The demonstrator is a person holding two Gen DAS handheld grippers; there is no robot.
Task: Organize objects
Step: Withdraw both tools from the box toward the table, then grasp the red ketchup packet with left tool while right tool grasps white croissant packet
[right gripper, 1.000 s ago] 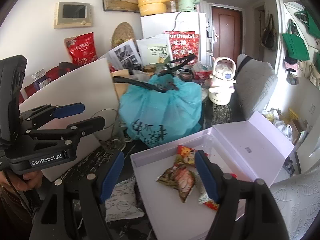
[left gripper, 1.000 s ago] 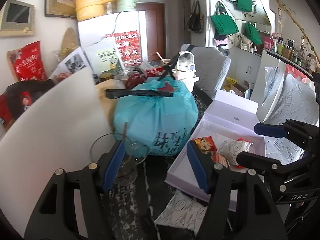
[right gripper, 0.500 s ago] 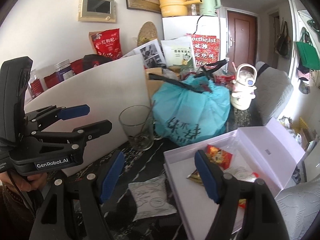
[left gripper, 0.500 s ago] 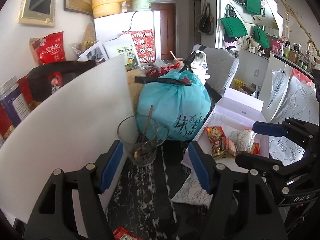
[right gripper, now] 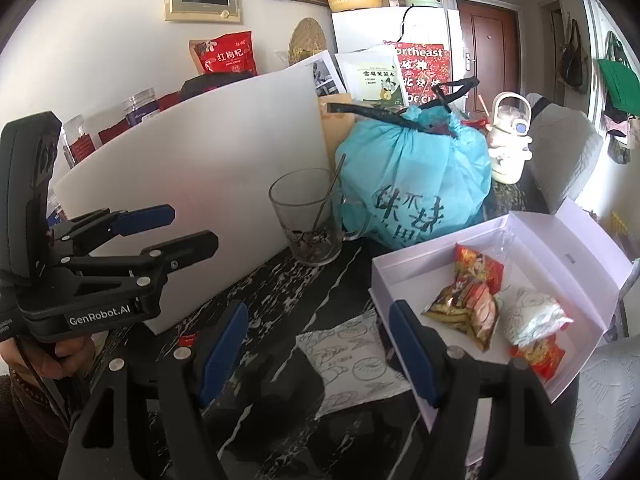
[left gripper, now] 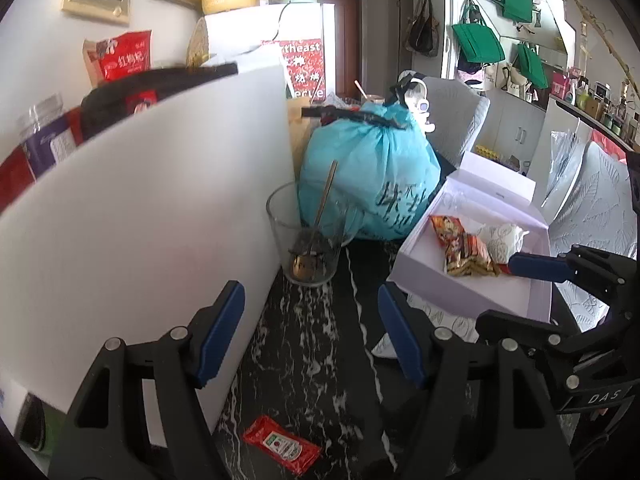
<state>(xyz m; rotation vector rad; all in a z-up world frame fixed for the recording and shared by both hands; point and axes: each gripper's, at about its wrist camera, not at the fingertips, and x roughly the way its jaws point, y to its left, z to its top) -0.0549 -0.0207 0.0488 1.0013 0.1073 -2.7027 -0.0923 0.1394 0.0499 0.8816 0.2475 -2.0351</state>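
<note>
An open pale purple box (right gripper: 560,240) sits at the right on the dark marble table, also in the left wrist view (left gripper: 460,296). It holds snack packets (right gripper: 472,296) and a white packet (right gripper: 536,314). A white sachet (right gripper: 352,356) lies on the table beside the box. A red ketchup sachet (left gripper: 282,444) lies near the table's front. My left gripper (left gripper: 310,332) is open and empty above the table. My right gripper (right gripper: 316,344) is open and empty over the white sachet.
A glass mug with a spoon (right gripper: 308,220) stands by a large white board (right gripper: 200,184). A tied blue plastic bag (right gripper: 416,180) sits behind the box. Bags, jars and a white fridge (right gripper: 392,40) crowd the back. A grey chair (right gripper: 560,152) stands at the right.
Both grippers have drawn back from the blue bag and the box. The ketchup sachet has come into the left wrist view. Both stay open and empty.
</note>
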